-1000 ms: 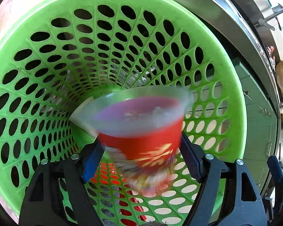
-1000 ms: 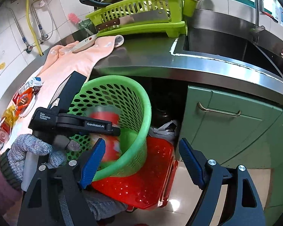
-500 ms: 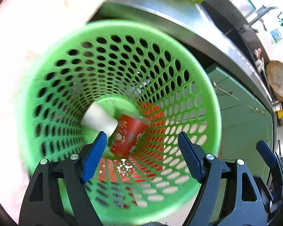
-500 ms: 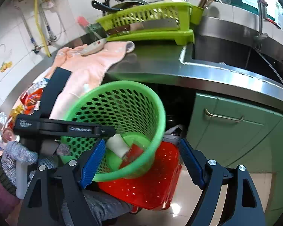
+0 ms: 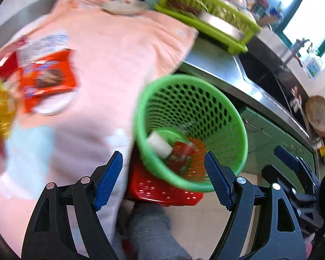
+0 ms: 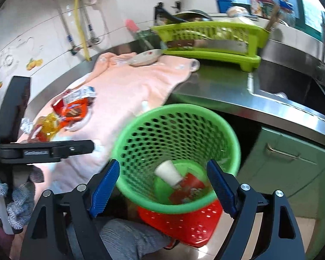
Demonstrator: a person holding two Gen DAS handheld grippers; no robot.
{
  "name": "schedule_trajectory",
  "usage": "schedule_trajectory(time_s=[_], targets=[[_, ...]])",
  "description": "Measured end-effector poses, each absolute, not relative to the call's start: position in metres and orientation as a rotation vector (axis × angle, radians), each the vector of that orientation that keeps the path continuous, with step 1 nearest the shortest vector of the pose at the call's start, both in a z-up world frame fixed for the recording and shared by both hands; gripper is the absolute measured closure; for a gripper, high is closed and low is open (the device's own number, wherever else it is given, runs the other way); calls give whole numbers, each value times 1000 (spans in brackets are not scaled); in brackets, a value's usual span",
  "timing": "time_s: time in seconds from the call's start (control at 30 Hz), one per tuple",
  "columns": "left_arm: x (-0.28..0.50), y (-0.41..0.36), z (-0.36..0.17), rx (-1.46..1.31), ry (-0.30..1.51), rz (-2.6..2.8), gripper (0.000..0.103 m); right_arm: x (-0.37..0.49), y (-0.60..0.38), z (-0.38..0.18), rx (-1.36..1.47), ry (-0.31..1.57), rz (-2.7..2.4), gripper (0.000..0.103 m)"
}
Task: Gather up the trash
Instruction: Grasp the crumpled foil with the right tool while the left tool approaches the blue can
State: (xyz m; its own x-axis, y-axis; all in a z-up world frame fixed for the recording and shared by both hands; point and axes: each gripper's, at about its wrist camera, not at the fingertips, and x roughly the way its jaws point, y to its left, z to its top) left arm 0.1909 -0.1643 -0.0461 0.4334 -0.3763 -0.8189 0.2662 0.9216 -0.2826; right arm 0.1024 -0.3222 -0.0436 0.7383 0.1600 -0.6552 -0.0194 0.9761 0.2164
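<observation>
Now 2 items lie in green bin (image 6: 175, 151): red cup (image 6: 187, 189), white cup (image 6: 168, 172). Left gripper (image 5: 162, 177) jaws wide, empty; right gripper (image 6: 163, 187) jaws wide, empty. Remaining wrappers (image 5: 47, 78) lie on pink towel (image 5: 119, 49) on worktop, up-left of left jaws; left hand likely nearer.

I'm pulling the left gripper (image 5: 163, 182) up out of the green basket (image 5: 205, 186), its jaws now empty (red cup (image 5: 182, 153) lying inside).
</observation>
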Motion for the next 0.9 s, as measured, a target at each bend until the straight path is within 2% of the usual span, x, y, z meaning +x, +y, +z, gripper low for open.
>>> schedule_trajectory(time_s=[0.6, 0.83, 0.9], targets=[[117, 61, -16, -335, 942, 40, 26, 147, -175, -15, 79, 733, 415, 24], [87, 120, -20, -412, 922, 161, 26, 183, -107, 0, 46, 740, 608, 24], [82, 131, -23, -429, 920, 179, 26, 192, -86, 3, 25, 736, 664, 27]])
